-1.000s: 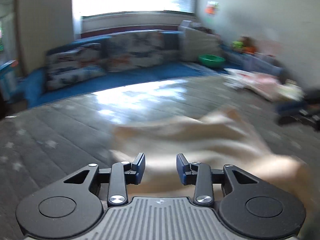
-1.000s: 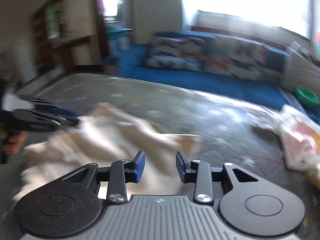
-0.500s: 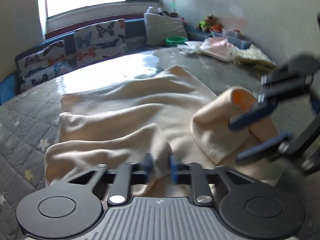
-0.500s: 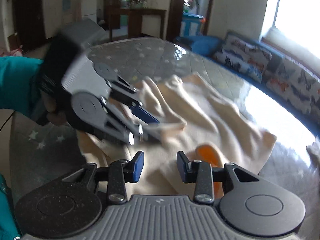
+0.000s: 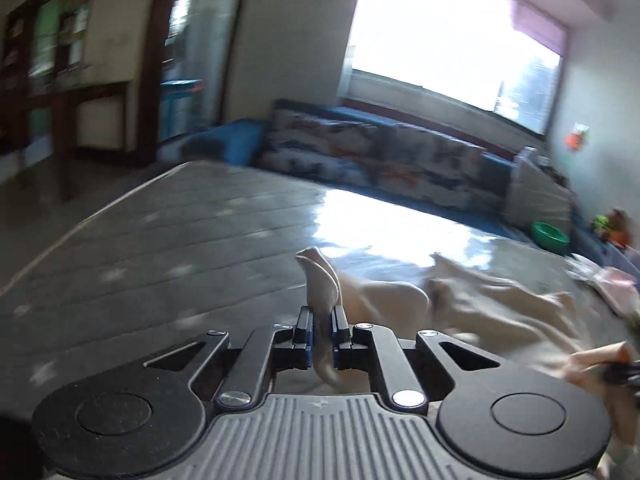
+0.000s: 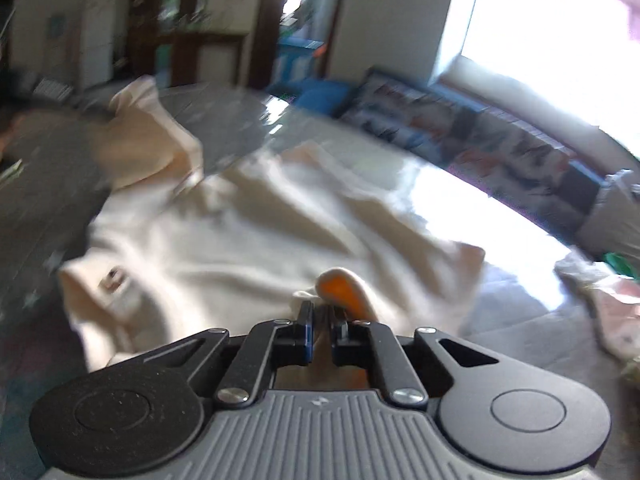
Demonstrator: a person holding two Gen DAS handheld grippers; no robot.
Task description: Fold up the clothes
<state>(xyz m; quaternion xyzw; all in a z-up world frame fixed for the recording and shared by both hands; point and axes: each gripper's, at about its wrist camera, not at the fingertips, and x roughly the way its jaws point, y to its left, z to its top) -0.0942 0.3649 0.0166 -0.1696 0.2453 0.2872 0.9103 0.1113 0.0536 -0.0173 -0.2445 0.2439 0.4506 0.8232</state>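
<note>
Both hand-held grippers pinch the cream garment (image 6: 256,232) on the bed (image 5: 160,248): left hand-held gripper (image 5: 320,328) an edge, right hand-held gripper (image 6: 320,328) an orange-lined cuff (thin bites). Uneven pull could slip either, skewing the fold.

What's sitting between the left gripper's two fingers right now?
In the left wrist view, a fold of the cream garment is pinched in the left gripper, its tip sticking up past the fingers. Nothing else shows in the gap.
</note>
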